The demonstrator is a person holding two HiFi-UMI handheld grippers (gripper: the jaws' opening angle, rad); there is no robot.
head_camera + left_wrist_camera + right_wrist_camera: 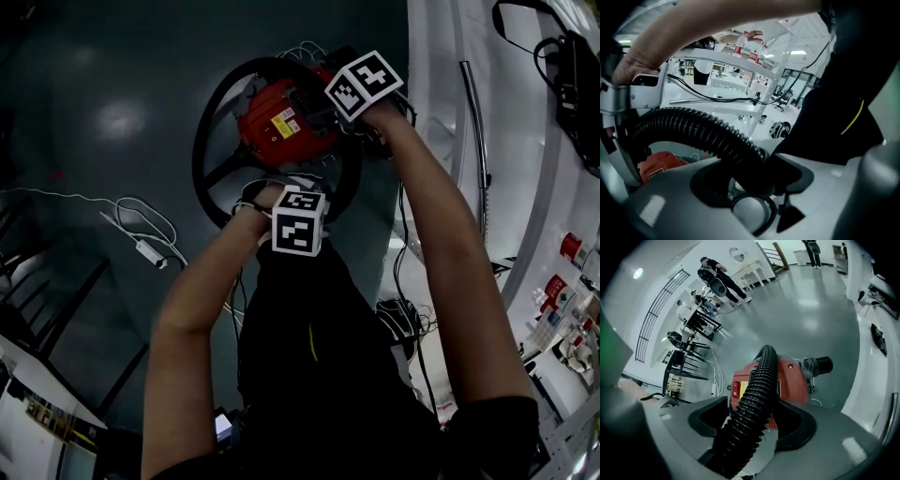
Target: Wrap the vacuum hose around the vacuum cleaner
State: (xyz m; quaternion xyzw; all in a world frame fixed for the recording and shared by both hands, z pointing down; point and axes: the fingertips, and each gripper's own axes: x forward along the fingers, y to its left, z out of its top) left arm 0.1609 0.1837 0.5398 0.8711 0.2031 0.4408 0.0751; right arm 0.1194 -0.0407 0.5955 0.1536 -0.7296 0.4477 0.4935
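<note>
The red vacuum cleaner (pixel 281 117) stands on the dark floor, and the black ribbed hose (pixel 211 131) loops round it in a ring. My left gripper (pixel 298 208) is at the near side of the ring. In the left gripper view the hose (pixel 693 126) runs in from the left and lies between the jaws of that gripper (pixel 750 176), resting toward the right pad with a gap at the left. My right gripper (pixel 361 94) is over the vacuum's right side. Its jaws (pixel 752 420) stand apart round the hose (pixel 757 394), with gaps on both sides, above the red body (pixel 792 380).
A white cable with a power adapter (pixel 141 246) lies on the floor at the left. A white bench frame (pixel 450 141) with a chrome tube (pixel 473 122) runs along the right, with bottles (pixel 567 248) beyond. Black chair legs (pixel 56 281) stand at the left. People (pixel 717 280) stand far off.
</note>
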